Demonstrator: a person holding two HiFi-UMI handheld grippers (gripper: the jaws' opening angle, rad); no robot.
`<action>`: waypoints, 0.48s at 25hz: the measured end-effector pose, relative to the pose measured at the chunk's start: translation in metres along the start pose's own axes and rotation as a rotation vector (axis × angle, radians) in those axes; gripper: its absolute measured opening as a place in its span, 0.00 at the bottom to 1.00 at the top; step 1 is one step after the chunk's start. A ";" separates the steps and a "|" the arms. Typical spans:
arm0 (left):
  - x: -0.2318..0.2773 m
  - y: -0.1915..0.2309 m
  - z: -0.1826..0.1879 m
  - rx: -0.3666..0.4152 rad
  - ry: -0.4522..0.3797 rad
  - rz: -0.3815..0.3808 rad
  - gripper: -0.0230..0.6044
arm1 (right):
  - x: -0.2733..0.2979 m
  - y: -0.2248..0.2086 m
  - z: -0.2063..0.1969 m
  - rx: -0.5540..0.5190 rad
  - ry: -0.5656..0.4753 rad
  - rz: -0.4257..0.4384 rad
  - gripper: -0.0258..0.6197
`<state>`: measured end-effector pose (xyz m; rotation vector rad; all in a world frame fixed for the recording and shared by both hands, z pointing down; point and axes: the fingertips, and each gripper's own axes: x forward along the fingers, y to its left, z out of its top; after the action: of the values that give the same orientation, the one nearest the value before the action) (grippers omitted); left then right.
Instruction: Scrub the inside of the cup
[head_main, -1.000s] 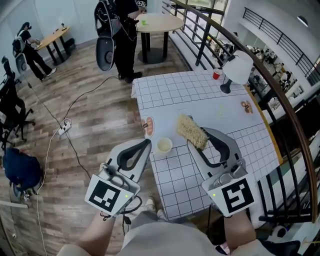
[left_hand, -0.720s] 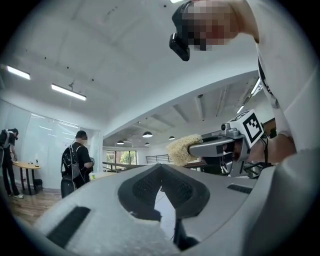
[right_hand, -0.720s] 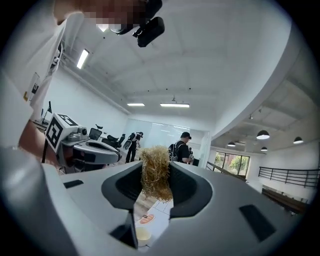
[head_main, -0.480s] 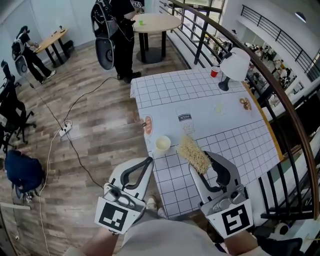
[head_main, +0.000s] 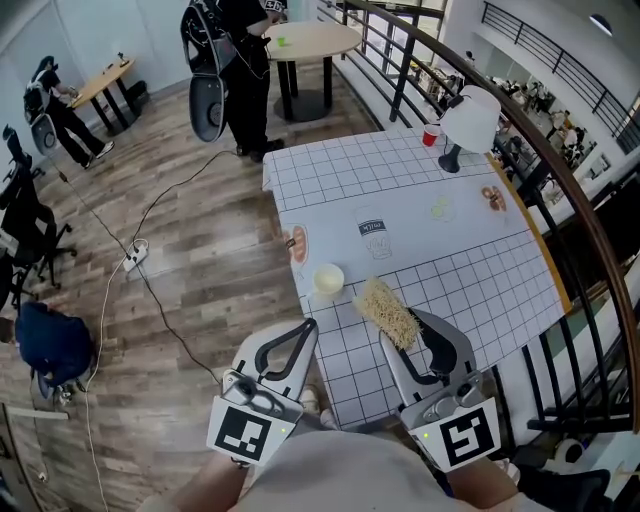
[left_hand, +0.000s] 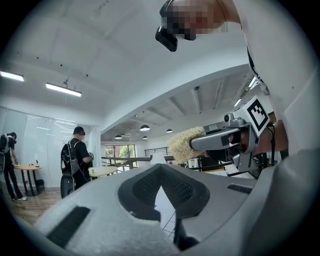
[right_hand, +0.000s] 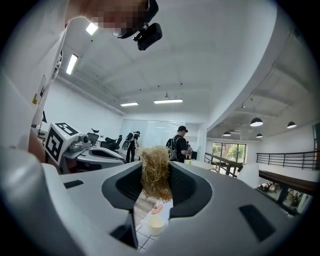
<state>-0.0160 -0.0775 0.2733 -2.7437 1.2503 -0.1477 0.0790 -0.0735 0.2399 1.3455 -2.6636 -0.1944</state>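
A small cream cup (head_main: 328, 279) stands upright near the table's left edge, also visible low between the right jaws (right_hand: 156, 225). My right gripper (head_main: 408, 322) is shut on a straw-coloured scrubber (head_main: 385, 311), held above the table to the right of and nearer than the cup. The scrubber (right_hand: 155, 172) fills the gap of the right gripper (right_hand: 155, 192). My left gripper (head_main: 302, 335) is shut and empty, off the table's left edge, nearer than the cup. In the left gripper view the left gripper (left_hand: 161, 186) shows closed jaws, with the scrubber (left_hand: 186, 145) beyond on the right.
The white grid-cloth table (head_main: 470, 280) carries a white lamp (head_main: 470, 118), a red cup (head_main: 432, 135), a printed label (head_main: 375, 236) and small food items (head_main: 492, 198). A dark railing (head_main: 560, 180) runs along the right. A person (head_main: 245, 60) stands by a round table (head_main: 310, 42).
Both grippers have drawn back toward me and sunk a little. The scrubber came with the right gripper, from beside the cup toward the table's near edge. The cup stayed put.
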 end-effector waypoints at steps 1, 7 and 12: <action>0.000 0.001 0.001 0.000 -0.003 0.009 0.06 | 0.000 -0.002 -0.001 -0.004 0.009 -0.004 0.24; 0.000 0.001 0.002 0.000 -0.003 0.028 0.06 | 0.000 -0.012 -0.003 0.015 0.010 -0.028 0.24; 0.003 -0.001 -0.002 -0.021 0.013 0.025 0.06 | 0.001 -0.013 -0.003 0.006 0.016 -0.022 0.24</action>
<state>-0.0136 -0.0789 0.2760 -2.7480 1.2964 -0.1509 0.0892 -0.0817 0.2403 1.3724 -2.6393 -0.1771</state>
